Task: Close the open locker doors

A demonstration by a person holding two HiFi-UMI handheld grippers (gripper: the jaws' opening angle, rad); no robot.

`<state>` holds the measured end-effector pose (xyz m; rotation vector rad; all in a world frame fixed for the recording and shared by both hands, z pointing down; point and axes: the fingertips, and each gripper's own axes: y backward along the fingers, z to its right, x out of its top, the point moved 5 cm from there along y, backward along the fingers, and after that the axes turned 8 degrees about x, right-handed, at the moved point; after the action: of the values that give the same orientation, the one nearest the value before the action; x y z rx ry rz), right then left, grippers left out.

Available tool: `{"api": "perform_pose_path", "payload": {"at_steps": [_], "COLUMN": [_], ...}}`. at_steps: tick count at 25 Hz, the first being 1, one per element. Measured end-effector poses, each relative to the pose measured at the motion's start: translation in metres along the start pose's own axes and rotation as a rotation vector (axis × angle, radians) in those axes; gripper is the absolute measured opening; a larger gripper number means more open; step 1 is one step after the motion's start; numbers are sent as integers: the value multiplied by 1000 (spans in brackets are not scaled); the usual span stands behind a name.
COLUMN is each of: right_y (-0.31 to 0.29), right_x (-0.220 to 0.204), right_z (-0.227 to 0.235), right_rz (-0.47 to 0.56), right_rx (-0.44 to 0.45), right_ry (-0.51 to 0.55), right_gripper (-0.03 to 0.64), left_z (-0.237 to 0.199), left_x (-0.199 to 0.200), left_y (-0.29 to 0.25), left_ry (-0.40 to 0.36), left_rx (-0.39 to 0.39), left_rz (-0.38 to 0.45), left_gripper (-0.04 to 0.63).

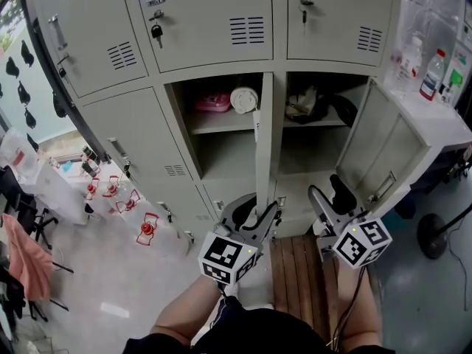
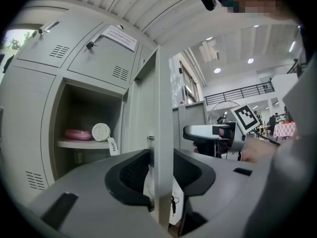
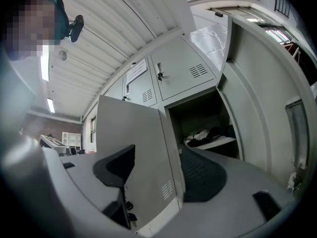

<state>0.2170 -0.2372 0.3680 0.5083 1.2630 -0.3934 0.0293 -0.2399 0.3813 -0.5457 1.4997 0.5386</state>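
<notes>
While the middle locker door (image 1: 263,139) stands wide open, edge-on to the person, the left gripper (image 1: 259,211) has its jaws clamped on that door's free edge, low down. Beside it the right gripper (image 1: 328,192) hovers with jaws apart and empty, near the right locker door (image 1: 383,150), which is swung out to the right.

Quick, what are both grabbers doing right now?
Left gripper: closed on the edge of the open grey metal locker door.
Right gripper: open, holding nothing.
</notes>
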Motion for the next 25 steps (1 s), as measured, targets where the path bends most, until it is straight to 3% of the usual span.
{"api": "perform_pose_path", "payload": {"at_steps": [14,25], "right_y": [-54,-108], "right_x": [-11,-34], "right_z": [-34,-63], "right_rz": [-26,-78], "right_rx": [106,191], "right_ry": [-5,-9], "right_gripper": [284,284], "left_z": [-50,-96], "left_x": [0,-1], "left_y": [24,31], "left_ry": [5,10], "left_rx": [119,170], "left_rz": [-5,-5], "left_gripper": [98,109]}}
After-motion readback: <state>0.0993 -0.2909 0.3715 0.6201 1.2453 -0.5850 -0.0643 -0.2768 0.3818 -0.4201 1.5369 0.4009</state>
